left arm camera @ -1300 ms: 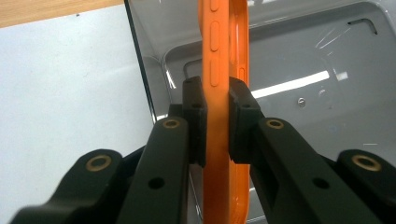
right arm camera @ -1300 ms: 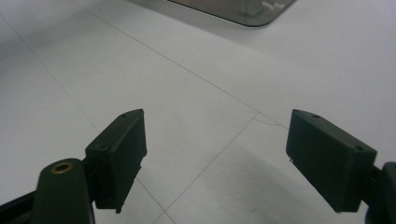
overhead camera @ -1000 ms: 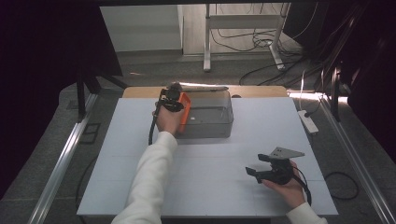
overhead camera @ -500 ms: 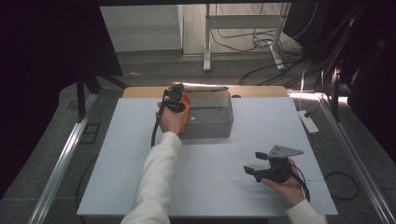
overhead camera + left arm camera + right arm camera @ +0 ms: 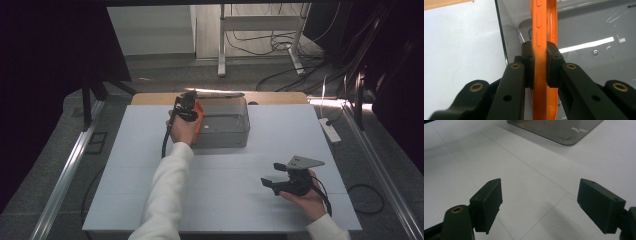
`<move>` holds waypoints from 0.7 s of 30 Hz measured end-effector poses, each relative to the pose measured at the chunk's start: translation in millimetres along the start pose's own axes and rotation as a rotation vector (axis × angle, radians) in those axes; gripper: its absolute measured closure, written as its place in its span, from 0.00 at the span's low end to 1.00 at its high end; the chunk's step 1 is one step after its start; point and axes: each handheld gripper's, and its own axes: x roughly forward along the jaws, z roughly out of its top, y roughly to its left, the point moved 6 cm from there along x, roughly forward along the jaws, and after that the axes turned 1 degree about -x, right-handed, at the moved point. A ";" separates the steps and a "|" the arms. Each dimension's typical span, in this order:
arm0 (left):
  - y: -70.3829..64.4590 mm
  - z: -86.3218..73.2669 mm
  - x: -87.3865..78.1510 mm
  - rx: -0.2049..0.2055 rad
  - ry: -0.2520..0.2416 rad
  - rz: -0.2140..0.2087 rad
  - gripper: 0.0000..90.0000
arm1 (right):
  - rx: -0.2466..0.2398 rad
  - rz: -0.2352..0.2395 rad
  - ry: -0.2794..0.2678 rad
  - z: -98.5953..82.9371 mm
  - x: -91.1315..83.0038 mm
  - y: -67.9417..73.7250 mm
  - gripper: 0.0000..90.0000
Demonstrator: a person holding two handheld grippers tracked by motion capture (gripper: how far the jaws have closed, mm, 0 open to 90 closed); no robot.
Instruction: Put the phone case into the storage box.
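Observation:
A flat orange case-like piece (image 5: 198,116) is held edge-on at the left end of a clear grey plastic bin (image 5: 225,127). My left gripper (image 5: 186,107) is shut on it. In the left gripper view the black pads (image 5: 527,57) clamp the orange piece (image 5: 544,27) from both sides, over the bin's rim and into its interior (image 5: 586,32). My right gripper (image 5: 270,176) rests in a hand near the table's front right, open. In the right gripper view its jaws (image 5: 544,202) stand wide apart over bare white table, with the bin's corner (image 5: 556,130) farther off.
The white table top (image 5: 225,210) spreads around the bin. A wooden strip (image 5: 150,98) runs behind it. A white power strip (image 5: 330,131) lies at the right edge. Cables and a desk frame (image 5: 260,30) sit on the floor beyond.
The left hand has barely shifted at the bin's left end, still holding the orange piece. The right gripper has stayed where it was, open.

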 end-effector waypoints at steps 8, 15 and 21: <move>-0.9 0.1 0.9 0.001 0.005 -0.004 0.88 | 0.002 -0.007 0.005 -1.6 -1.8 0.5 0.23; -3.9 -0.6 3.3 0.008 0.017 0.017 0.88 | 0.002 -0.011 0.004 -2.4 -2.9 -0.5 0.23; -3.7 -0.6 3.0 0.008 0.016 0.021 0.88 | 0.001 -0.012 0.008 -2.5 -2.9 -0.8 0.23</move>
